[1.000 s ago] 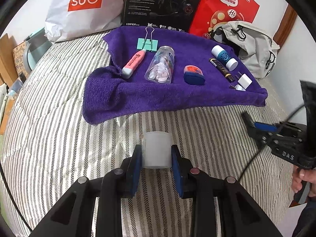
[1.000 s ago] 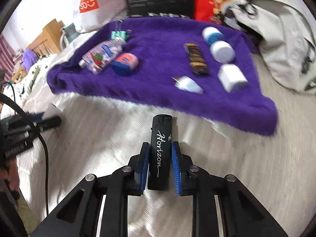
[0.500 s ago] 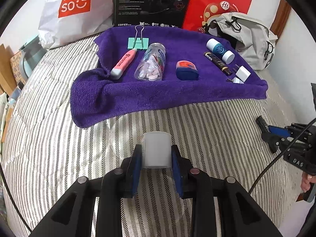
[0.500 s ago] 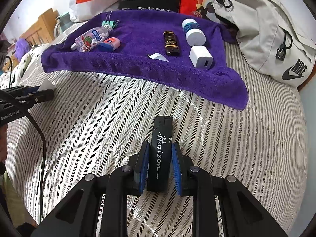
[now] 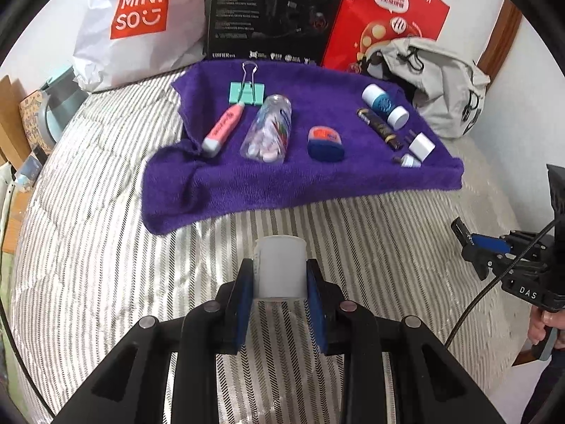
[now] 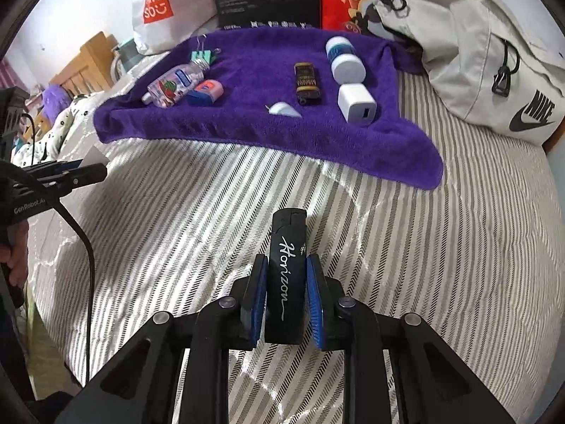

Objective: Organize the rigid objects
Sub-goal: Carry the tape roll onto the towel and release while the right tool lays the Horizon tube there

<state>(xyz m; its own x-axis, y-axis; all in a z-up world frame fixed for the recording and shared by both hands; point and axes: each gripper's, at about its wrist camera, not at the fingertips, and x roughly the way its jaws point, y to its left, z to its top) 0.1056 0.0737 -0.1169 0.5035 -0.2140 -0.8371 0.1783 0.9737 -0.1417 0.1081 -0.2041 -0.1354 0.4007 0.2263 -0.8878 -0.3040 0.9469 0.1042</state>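
White cap [image 5: 280, 268] is sitting clenched btwn the blue pads of the left gripper [image 5: 280, 275], held over the striped bedding [image 5: 106, 247] just short of the purple towel [image 5: 300, 183]; black lighter w/ "Horizon" script [image 6: 287, 275] is being pinched the same way by the right gripper [image 6: 286, 296], also over bare stripes and well apart from the towel edge. Vs a sec ago both grippers are reading as having backed off: in the right wrist view the towel was close and blurred then, now it's sitting farther up and sharp, w/ a wide band of bedding btwn it and the lighter. Left view is showing the towel drifting sideways, cap unchanged in the grip. So neither item is getting placed yet; both are being carried, prob. lining up for a drop spot. Row on the towel is looking set: pink highlighter [image 5: 222, 129], clear pill bottle [image 5: 270, 129], blue-orange tin [image 5: 325, 141], dark tube [image 5: 379, 127], white charger block [image 6: 356, 102]. Free gap is showing btwn tin and dark tube, a likely slot. Beyond that: grey backpack [image 6: 476, 46] and Miniso bag [image 5: 137, 17] at the back.
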